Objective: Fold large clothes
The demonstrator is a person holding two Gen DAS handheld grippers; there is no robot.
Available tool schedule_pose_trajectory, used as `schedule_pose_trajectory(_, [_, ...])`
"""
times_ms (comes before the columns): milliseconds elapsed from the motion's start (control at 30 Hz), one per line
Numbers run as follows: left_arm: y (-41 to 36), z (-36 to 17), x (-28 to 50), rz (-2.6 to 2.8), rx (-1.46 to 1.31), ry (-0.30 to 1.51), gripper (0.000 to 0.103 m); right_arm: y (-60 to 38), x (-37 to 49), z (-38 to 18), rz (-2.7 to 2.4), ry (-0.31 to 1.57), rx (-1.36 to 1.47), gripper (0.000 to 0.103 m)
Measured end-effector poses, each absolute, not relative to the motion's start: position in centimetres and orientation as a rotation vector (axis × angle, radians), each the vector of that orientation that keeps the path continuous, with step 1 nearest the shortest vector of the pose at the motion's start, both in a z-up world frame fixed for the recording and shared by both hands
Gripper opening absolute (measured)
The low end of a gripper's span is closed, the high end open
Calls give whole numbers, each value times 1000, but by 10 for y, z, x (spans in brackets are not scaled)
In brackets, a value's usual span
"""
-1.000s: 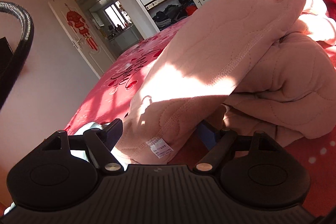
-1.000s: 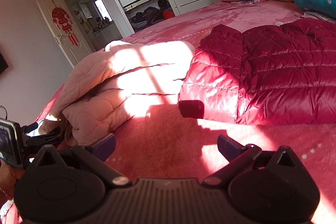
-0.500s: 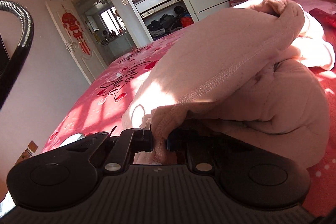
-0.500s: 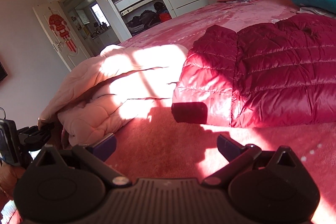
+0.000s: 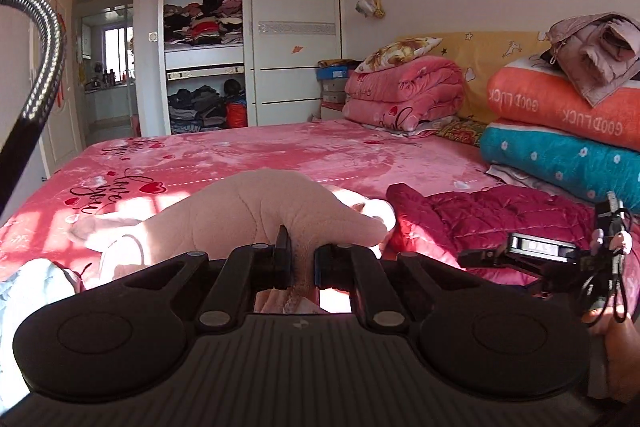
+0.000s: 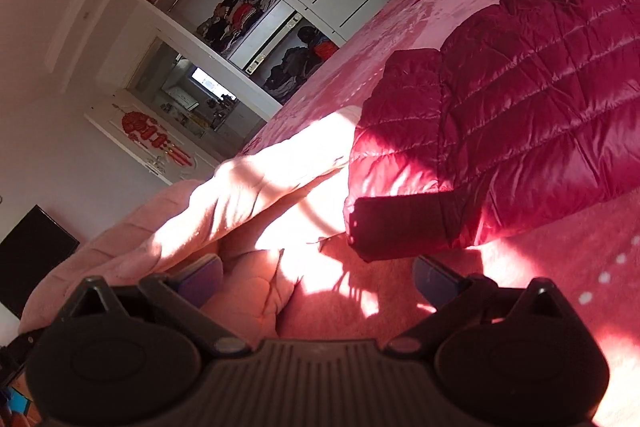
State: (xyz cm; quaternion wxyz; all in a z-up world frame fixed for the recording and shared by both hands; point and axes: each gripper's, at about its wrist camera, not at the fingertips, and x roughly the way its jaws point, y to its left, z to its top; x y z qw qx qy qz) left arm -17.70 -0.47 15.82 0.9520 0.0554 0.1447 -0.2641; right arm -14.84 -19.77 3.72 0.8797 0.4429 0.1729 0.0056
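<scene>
A pale pink quilted garment (image 5: 240, 211) lies bunched on the pink bedspread (image 5: 280, 151). My left gripper (image 5: 302, 261) is shut on a fold of its edge and holds that edge raised off the bed. A dark red puffer jacket (image 5: 488, 219) is spread flat to the right of the pink garment, one dark cuff (image 6: 396, 223) toward me. In the right wrist view my right gripper (image 6: 318, 277) is open and tilted. It sits low over the pink garment (image 6: 248, 195), with a lump of the fabric beside its left finger (image 6: 202, 279). The pads press on nothing.
Folded pink quilts (image 5: 404, 91) and stacked orange and teal bedding (image 5: 560, 131) sit at the headboard. An open wardrobe (image 5: 204, 55) and a doorway (image 5: 106, 67) stand beyond the bed. A flexible metal hose (image 5: 44, 67) arcs at the left.
The left gripper closed on the pink garment's hem, then rose and swung round with it toward the headboard. The right gripper rolled and moved closer to the pink garment, still open.
</scene>
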Motion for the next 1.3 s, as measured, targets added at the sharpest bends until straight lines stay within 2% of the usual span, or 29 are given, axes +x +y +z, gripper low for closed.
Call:
schedule_pose_trajectory(167, [-33,143,-253,-663,49,380,9,-215,-156,30,107,357,1055,102])
schedule_pose_trajectory(400, [-54,107,-332,-738,-5,482,9,-221,-171,37,146,361,1027,102])
schedule_pose_trajectory(733, [-79,73,-389,-853,47,593,13,-216,-174,31,167,496,1016,102])
schedule_pose_trajectory(900, [-74,77,-372,-885,42,666,21,-212,-171,20,92,598,1003,99])
schedule_pose_trajectory(1033, [-67,95,-317,-918,47,683,26,-207,-169,19,4,655,924,99])
schedule_pose_trajectory(1067, [-60,102,-310,-914,47,669,28,-207,-169,20,-30,666,884,99])
schedule_pose_trajectory(1133, [-48,112,-307,-894,52,641,43,-206,-169,20,-76,692,842,99])
schedule_pose_trajectory(1167, [-41,117,-308,-879,47,625,60,-207,-169,17,-90,701,834,99])
schedule_pose_trajectory(1200, [-32,123,-306,-857,44,605,64,-209,-171,17,-98,703,834,99])
schedule_pose_trajectory(1267, [-20,137,-291,-790,42,568,66,-210,-174,19,-107,691,834,99])
schedule_pose_trajectory(1300, [-13,140,-286,-759,36,558,71,-211,-176,21,-113,679,833,99])
